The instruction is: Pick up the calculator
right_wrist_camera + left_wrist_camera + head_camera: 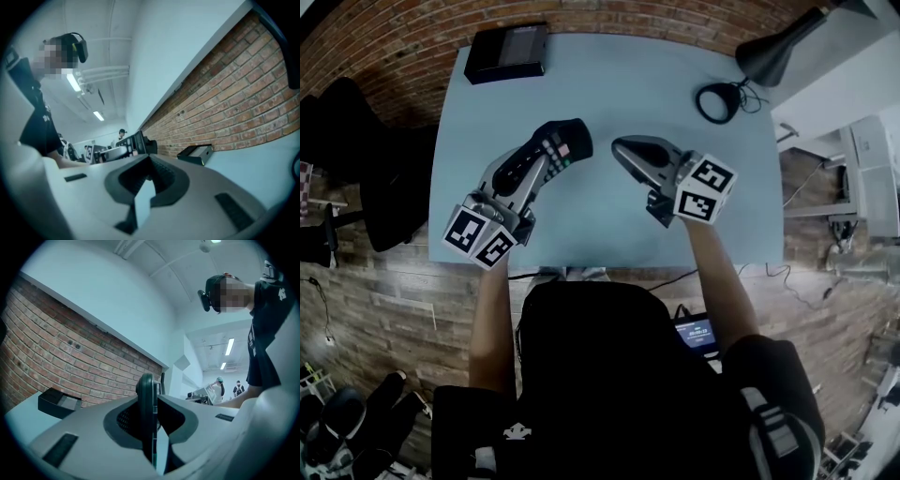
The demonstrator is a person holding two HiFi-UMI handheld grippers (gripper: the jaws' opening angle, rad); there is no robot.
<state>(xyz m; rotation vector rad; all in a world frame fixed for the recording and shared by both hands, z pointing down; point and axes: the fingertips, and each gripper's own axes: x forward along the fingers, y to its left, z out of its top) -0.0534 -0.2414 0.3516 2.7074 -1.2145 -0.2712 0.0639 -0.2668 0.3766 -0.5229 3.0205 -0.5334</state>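
Note:
The black calculator (563,143) is lifted off the light blue table (609,75), tilted, with its keys facing up in the head view. My left gripper (546,156) is shut on it. In the left gripper view the calculator (146,404) stands edge-on between the two jaws, and the pads press its faces. My right gripper (623,148) hovers just right of the calculator, apart from it, with its jaws together and nothing in them. The right gripper view shows the held calculator (129,142) off to the left of my right gripper (150,161).
A black box (507,53) lies at the table's far left corner by the brick wall, and the black box (197,153) also shows in the right gripper view. A dark desk lamp (776,49) and a coiled cable (717,101) sit at the far right. The person's chair is below.

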